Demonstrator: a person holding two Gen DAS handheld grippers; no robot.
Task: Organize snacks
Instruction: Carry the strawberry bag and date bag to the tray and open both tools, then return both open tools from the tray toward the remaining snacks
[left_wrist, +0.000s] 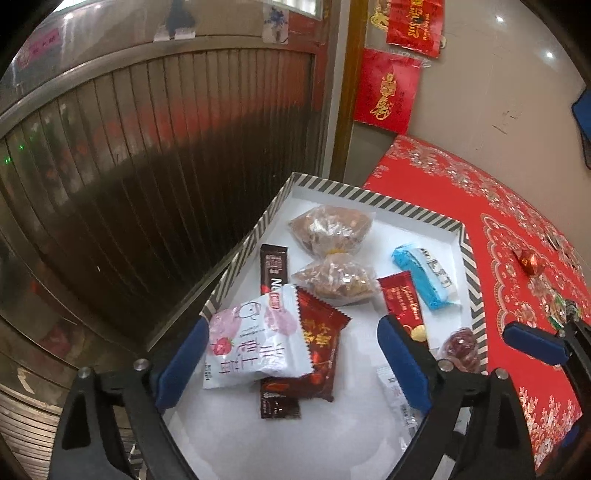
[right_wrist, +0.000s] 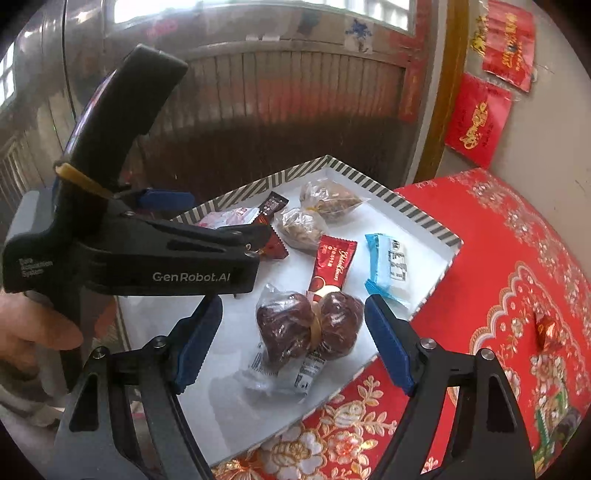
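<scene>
Now my left tongs (left_wrist: 291, 365) stand released around the white strawberry packet (left_wrist: 255, 339) lying in the striped tray (left_wrist: 369, 194); my right tongs (right_wrist: 293, 345) gape over the date bundle (right_wrist: 308, 325). Both look light, crinkly, slippery; I'd pinch the bundle's banded waist

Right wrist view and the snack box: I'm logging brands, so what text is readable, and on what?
"GenRobot.AI": side of the left gripper body.
Small three-line print, left end of that body: "System" is legible, the rest blurred.
"N...": dark brown coffee stick, remainder hidden.
Gold script: red chocolate wrapper, too blurred.
Chinese characters: white strawberry packet, dark red packet, blue-and-white wrapper, red wall decorations; not reliably readable.
</scene>
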